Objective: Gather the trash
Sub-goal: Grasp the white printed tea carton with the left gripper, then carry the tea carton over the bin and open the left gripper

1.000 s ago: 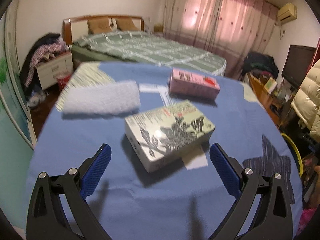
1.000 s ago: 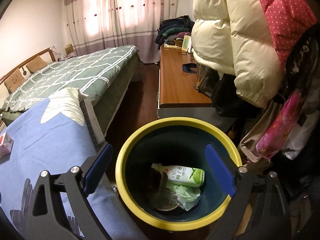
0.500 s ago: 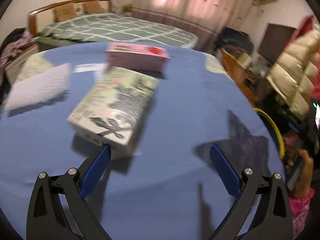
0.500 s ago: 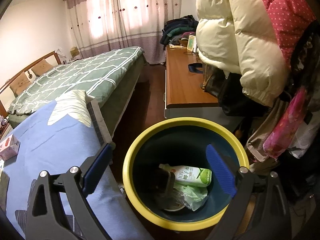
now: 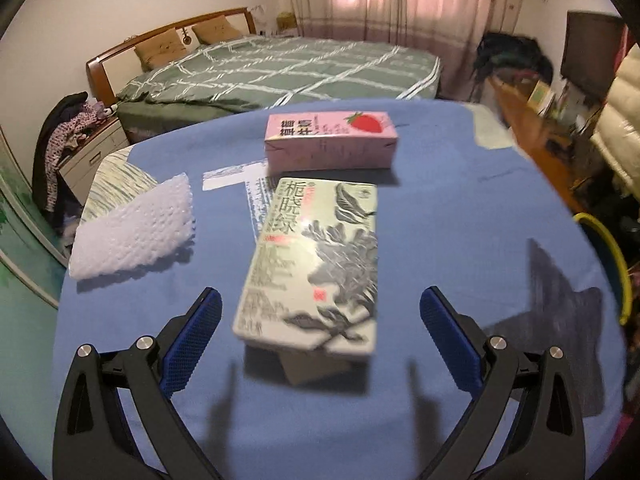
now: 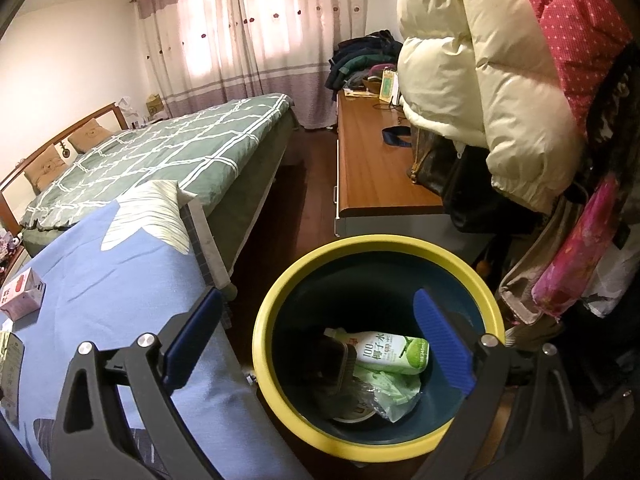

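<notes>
Up front in the left wrist view, the left gripper hovers low over a blue cloth with its blue-padded fingers spread wide apart and nothing between them but the near end of a green box. That box lies flat on the cloth, lengthwise between the two fingers, touching neither as far as can be seen, and it is a little blurred. Just beyond it, across its far end, lies a pink carton with a strawberry printed on it. Strips of white paper lie on the cloth under and beside the two. To the left, apart from the box, sits a white sheet of bubble wrap. A bed with a green checked cover stands behind, and the yellow rim of the bin peeks in at the right edge.

Over in the right wrist view, the right gripper hangs above the bin, fingers wide apart and empty. Inside the bin lie a white and green bottle, a dark object, and crumpled green plastic. The blue cloth runs along the left, with the pink carton near its far left edge. A wooden cabinet stands behind the bin, and a cream padded coat hangs at the right.
</notes>
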`<state>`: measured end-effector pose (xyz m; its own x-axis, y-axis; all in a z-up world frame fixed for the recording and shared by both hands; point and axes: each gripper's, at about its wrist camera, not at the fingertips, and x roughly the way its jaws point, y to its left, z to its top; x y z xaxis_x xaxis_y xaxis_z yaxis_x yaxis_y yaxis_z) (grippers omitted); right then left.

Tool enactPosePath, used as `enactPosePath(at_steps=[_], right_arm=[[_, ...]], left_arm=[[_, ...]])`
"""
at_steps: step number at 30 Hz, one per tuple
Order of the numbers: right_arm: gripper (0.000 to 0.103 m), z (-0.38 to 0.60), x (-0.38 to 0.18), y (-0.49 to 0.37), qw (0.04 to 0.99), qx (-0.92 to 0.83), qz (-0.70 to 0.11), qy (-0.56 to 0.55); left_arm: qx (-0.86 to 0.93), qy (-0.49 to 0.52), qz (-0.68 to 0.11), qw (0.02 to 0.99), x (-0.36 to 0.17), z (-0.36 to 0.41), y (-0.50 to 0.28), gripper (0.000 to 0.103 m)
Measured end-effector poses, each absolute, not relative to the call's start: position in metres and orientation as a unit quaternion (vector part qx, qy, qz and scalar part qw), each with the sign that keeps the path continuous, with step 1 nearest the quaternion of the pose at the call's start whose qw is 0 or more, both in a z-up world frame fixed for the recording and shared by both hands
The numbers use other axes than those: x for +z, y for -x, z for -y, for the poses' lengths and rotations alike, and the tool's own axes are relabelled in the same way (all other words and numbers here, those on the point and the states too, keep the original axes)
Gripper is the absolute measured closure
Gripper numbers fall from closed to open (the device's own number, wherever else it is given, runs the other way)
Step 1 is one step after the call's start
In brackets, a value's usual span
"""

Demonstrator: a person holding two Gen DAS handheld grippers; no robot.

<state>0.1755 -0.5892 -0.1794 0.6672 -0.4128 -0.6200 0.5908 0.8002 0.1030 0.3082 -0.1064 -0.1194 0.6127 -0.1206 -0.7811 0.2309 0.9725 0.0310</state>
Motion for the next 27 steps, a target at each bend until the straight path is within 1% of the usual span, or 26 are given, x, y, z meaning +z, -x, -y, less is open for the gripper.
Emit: enactPosePath(at_steps=[8,11,12,13,15,20,27], right_arm=[[0.011,0.588,-0.180,-0.177,0.902,-0.274,-0.300,-0.149],[0.011,0.588,-0.181,-0.178,0.902,-0.271,-0.301,-0.150],[0.011,0.588,-0.181,-0.178,0.902,-0.270,-0.301,-0.150],[0.011,0.587,-0.181,-0.178,0.902,-0.269,-0.301,-0.151],[0.011,0.588,-0.181,-0.178,0.902,-0.270,-0.301,-0.150],[0.011,0.589,-0.179,-0.174,0.904,-0.269,-0.293,-0.155],[0.011,0.586,-0.164,-0.154,0.915,-0.249,-0.280,-0.151]], left_arm=[[-0.082,-0.065,-0.463,0.880,-0.141,0.106,-0.346,0.006],[-0.088,-0.054,-0.477,0.873,-0.149,0.104,-0.357,0.017],[-0.088,-0.054,-0.473,0.875,-0.150,0.104,-0.358,0.024],[-0.090,-0.058,-0.468,0.877,-0.149,0.105,-0.358,0.028],[-0.095,-0.060,-0.468,0.876,-0.148,0.107,-0.358,0.031],[-0.106,-0.069,-0.456,0.881,-0.141,0.121,-0.348,0.032],[-0.156,-0.078,-0.413,0.894,-0.102,0.154,-0.320,0.032]])
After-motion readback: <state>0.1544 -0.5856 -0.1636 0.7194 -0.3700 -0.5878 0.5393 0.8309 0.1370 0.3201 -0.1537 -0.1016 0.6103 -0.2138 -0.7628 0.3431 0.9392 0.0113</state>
